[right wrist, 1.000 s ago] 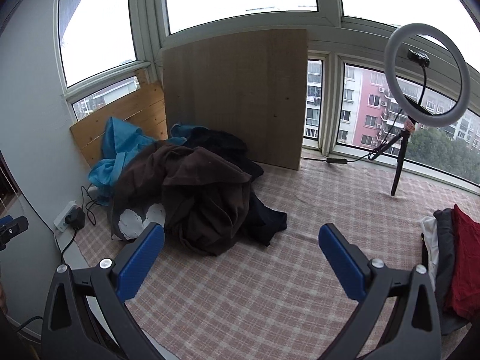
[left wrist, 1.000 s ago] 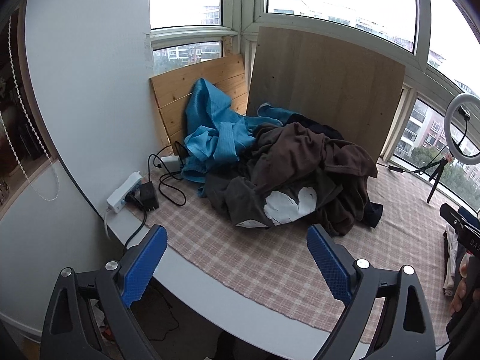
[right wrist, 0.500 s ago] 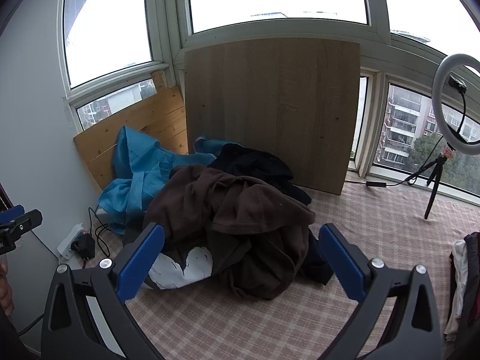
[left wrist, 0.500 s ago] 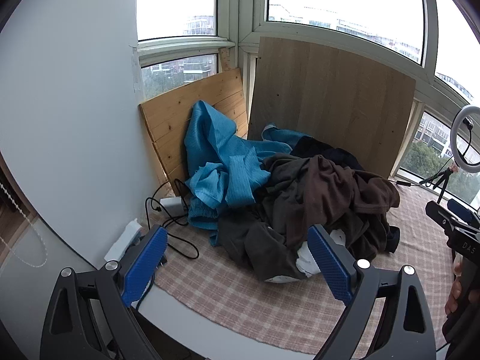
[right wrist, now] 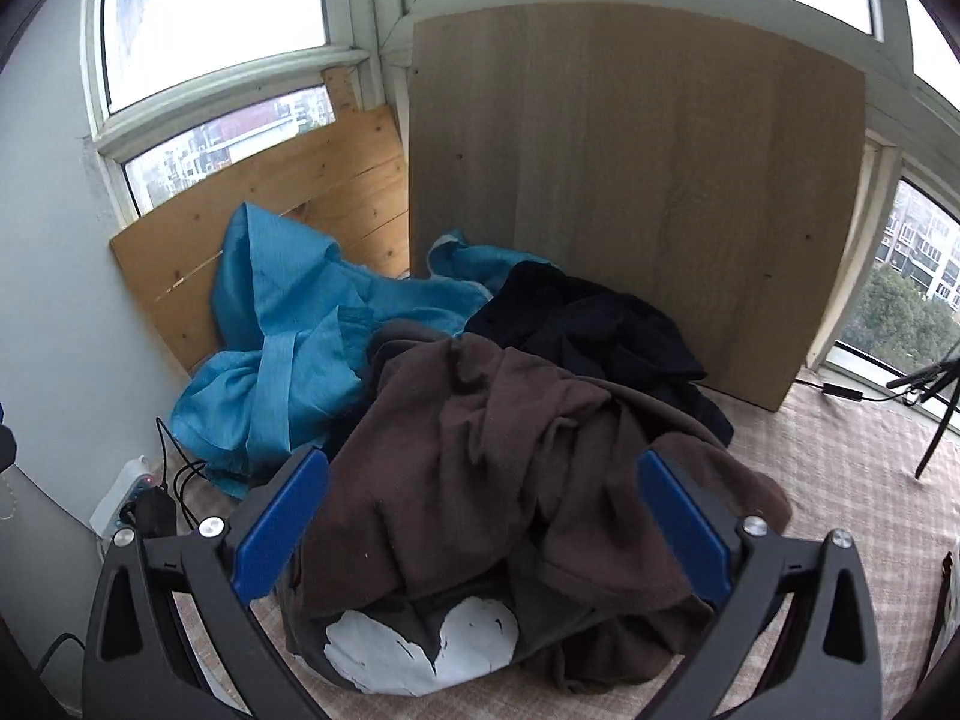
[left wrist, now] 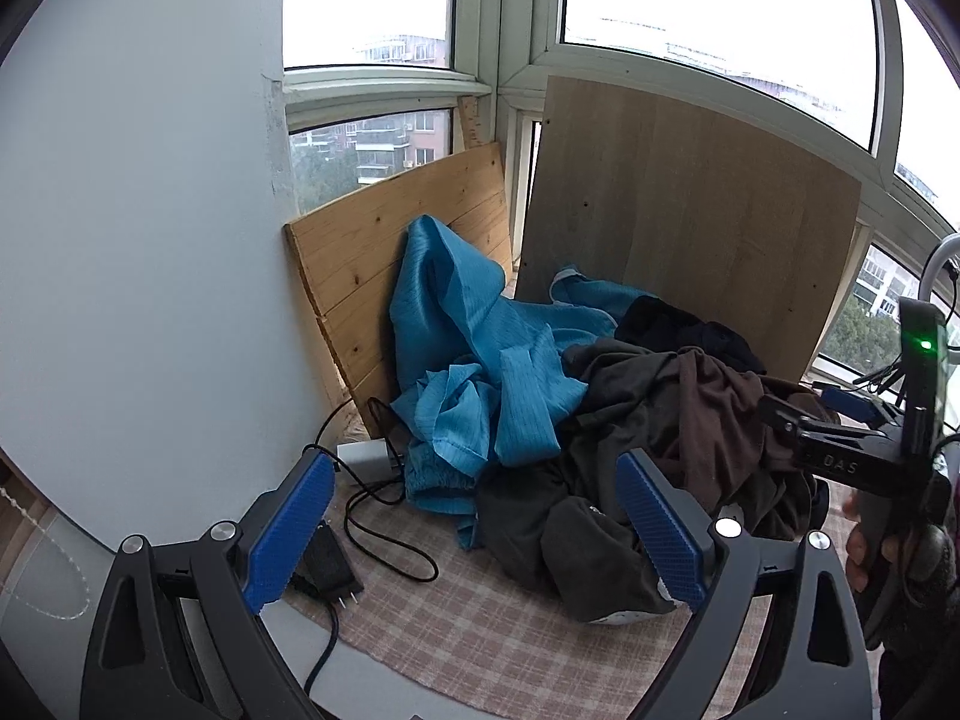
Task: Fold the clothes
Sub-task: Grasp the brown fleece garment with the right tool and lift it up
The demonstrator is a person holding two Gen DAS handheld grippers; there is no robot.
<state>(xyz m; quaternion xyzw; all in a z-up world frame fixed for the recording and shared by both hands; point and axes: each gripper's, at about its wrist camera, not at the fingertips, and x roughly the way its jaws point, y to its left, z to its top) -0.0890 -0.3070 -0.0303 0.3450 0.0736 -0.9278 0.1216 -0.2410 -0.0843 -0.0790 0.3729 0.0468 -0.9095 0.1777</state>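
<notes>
Hovering, both spread wide and empty, my left tool (left wrist: 474, 531) and right tool (right wrist: 483, 519) face the crumpled clothes pile (right wrist: 480, 420), lying lengthwise across the tabletop (right wrist: 852, 468).

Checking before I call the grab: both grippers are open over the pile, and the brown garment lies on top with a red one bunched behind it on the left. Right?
Not quite. The garment bunched behind on the left is blue, not red, as the right wrist view shows. The rest holds: the left gripper and right gripper are open, and the brown garment lies on top.

Clothes pile (right wrist: 480, 420) lies before board (right wrist: 636, 180) (cables (left wrist: 384, 534) left).
</notes>
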